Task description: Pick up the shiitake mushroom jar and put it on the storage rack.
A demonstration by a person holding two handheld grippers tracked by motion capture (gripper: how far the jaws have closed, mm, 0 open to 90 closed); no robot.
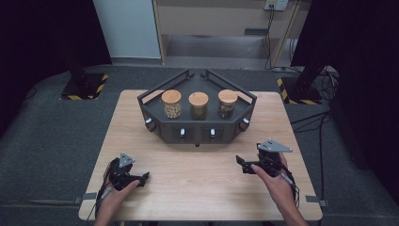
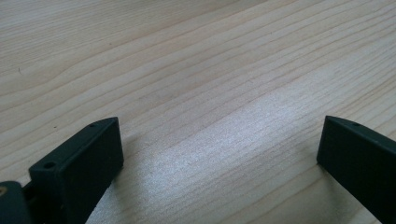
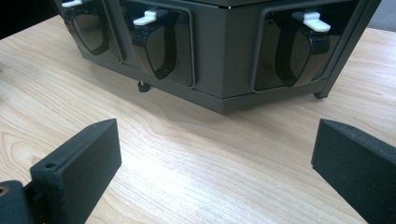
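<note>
- Both sets of fingers spread wide, empty: left gripper (image 1: 141, 179), right gripper (image 1: 241, 162), low over surface (image 1: 197, 188).
- Best approached: dark rack (image 1: 197, 129) squarely, right gripper leading.

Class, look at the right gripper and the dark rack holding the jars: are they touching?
Apart. In the right gripper view, bare table lies between the open right gripper and the rack; the high view shows the same gap.

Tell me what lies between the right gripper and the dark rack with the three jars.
Nothing visible. In the right gripper view, bare wooden table runs from the open jaws of the right gripper straight to the front of the rack. The jars stand on top of the rack, behind its raised rail.
</note>
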